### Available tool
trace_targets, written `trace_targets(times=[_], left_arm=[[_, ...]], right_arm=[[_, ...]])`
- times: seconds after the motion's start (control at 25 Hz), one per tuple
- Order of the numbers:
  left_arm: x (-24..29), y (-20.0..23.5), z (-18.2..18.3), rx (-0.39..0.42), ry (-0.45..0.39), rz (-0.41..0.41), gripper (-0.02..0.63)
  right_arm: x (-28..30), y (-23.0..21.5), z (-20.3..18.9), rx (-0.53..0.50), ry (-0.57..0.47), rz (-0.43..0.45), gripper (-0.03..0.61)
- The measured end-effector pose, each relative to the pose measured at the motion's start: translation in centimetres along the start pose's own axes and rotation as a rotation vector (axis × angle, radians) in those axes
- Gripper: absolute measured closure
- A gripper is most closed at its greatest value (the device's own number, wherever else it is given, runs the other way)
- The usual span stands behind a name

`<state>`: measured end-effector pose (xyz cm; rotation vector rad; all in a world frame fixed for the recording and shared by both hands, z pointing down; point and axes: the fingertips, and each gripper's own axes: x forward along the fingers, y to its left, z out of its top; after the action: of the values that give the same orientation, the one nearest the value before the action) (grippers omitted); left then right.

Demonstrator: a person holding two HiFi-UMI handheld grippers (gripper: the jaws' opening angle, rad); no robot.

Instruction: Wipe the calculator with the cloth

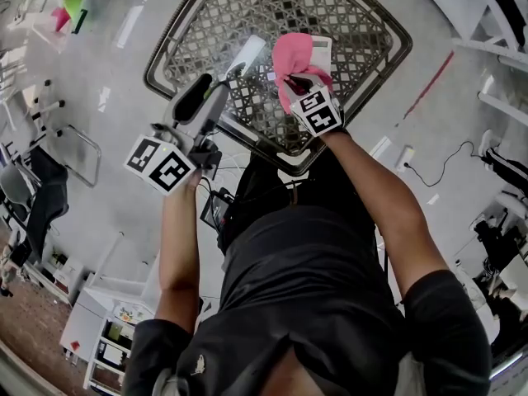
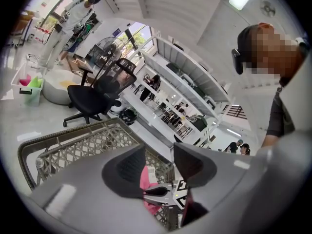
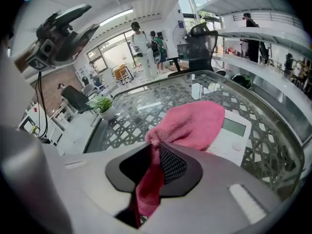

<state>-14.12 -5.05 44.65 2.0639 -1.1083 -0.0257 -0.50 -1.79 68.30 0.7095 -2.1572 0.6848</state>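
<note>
- The left tool (image 2: 158, 153) hovers off the calculator's left side, clear of it, with its jaws apart and nothing between them; only the cloth and the other tool show through the gap.
- The right tool (image 3: 154, 148) is clamped on the cloth (image 3: 192, 123), just at the calculator's near edge. Its jaws pinch a bunched fold, and a tail of fabric hangs down between them.
- The pink cloth looks soft, light and limp. It drapes from the grip onto the calculator's near half and will likely fold or drag rather than push flat. A gathered hold near one edge, as here, leaves a loose pad of fabric for wiping.
- The calculator (image 3: 234, 135) lies flat on the counter (image 3: 146, 111). It is white, and its display and far end are uncovered beyond the cloth.
- It is probably light, stiff plastic, so on the smooth glass top it may slide under a firm stroke. Its bare far end or long edges look like the places to steady it, and the free left tool could do that.
- The keys and display call for gentle pressure.
- A white flat thing (image 1: 247, 54) lies left of the calculator; what it is cannot be told.
</note>
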Motion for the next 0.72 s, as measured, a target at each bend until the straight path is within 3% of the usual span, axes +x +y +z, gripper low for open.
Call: trace_targets(times=[0.32,0.72], left_arm=[[-0.9,0.3,-0.4,-0.003,-0.005,0.012,0.379],[-0.7,0.3,0.0,0.000,-0.010,0.011,0.379]], right_arm=[[-0.2,0.7,-1.3,-0.128,0.035,0.035,0.529],[-1.7,-0.8,-3.3,-0.158,0.066,0.034,0.529]])
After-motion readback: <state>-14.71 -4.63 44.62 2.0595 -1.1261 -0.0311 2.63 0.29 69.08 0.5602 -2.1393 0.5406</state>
